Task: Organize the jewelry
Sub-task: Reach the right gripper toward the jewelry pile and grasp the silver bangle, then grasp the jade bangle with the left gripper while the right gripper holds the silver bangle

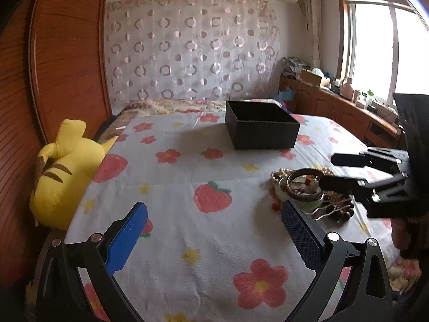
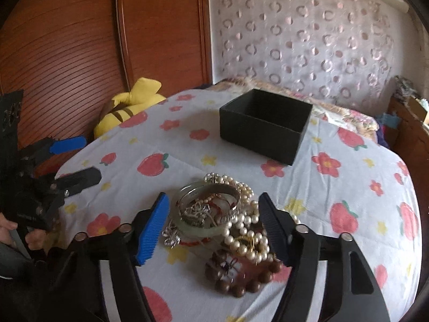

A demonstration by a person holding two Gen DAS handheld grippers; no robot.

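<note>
A heap of jewelry (image 2: 225,220) lies on the flowered bedsheet: silver bangles (image 2: 209,197), a pearl necklace (image 2: 245,230), a pale green bangle, brown wooden beads (image 2: 241,279). It also shows in the left wrist view (image 1: 303,187). An open, empty black box (image 2: 265,123) stands beyond it, also in the left wrist view (image 1: 261,124). My right gripper (image 2: 214,214) is open, its jaws on either side of the heap just above it. My left gripper (image 1: 214,214) is open and empty over bare sheet, left of the heap.
A yellow plush toy (image 1: 61,171) lies at the bed's left edge against a wooden wardrobe (image 1: 53,53). A wooden cabinet with clutter (image 1: 335,99) stands at the right under the window. A patterned curtain hangs behind the bed.
</note>
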